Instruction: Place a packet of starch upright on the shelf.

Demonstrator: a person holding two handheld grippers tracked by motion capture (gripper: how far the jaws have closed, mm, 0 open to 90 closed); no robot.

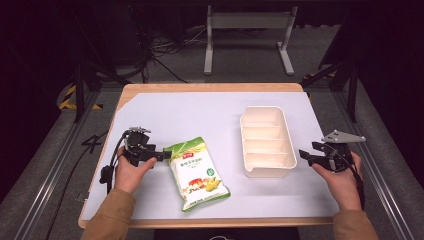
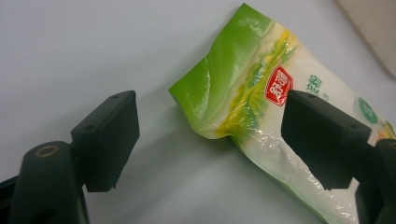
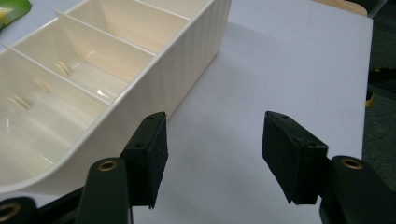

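- The left gripper (image 1: 161,155) is standing with its jaws spread wide and nothing pinched, its tips just at the upper left corner of the snack bag (image 1: 198,172).
- The snack bag is lying flat on the white table cover (image 1: 200,112), at 8 o'clock from the divided tray (image 1: 267,141).
- The right gripper (image 1: 306,157) is hovering with jaws apart and holding nothing, at 4 o'clock from the tray.

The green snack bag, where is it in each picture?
High view: the green snack bag lies left of the middle, beside the left tongs.
Left gripper view: it runs from the top middle to the lower right.
Right gripper view: a green corner peeks in at top left.
Shared landmark: the cream divided tray.
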